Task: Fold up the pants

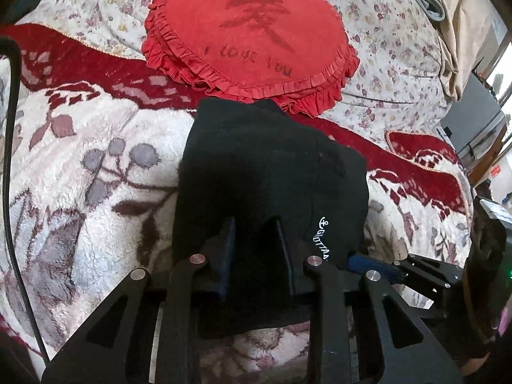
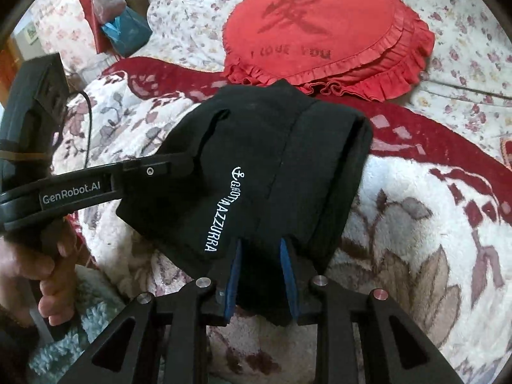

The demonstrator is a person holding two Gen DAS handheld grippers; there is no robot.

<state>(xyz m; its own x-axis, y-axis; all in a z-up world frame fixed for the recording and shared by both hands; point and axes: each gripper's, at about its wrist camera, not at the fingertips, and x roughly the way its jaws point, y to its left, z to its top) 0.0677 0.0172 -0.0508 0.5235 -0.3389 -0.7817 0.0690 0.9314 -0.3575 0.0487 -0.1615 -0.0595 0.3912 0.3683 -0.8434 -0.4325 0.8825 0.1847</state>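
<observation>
Right, both of my grippers are on the pants point(image 2: 256, 160) now, which sit as a compact black bundle on the fluffy blanket point(image 1: 80, 160), far edge just touching the red frilly cushion point(image 1: 249, 38). My left gripper point(image 1: 256, 240) has its fingers pinched on the near edge, cloth bunched between the blue pads and draping back toward me. My right gripper point(image 2: 264, 262) is clamped on the near edge too, just beside the white lettering point(image 2: 220, 208). I'd say I'm holding the two near corners so the folded layers stay stacked and square; with fabric this soft, one grip alone would let the bundle sag and slide open. From the right view my left gripper comes in from the side, its tip tucked into the fold by the pocket opening. By my reckoning the folding is nearly finished.

The surface is a bed: plush white blanket with a dark red border and grey flowers, then a flowery quilt point(image 2: 192, 16) behind. A beige curtain point(image 1: 448, 16) hangs at the far right corner, clutter at the far left.
</observation>
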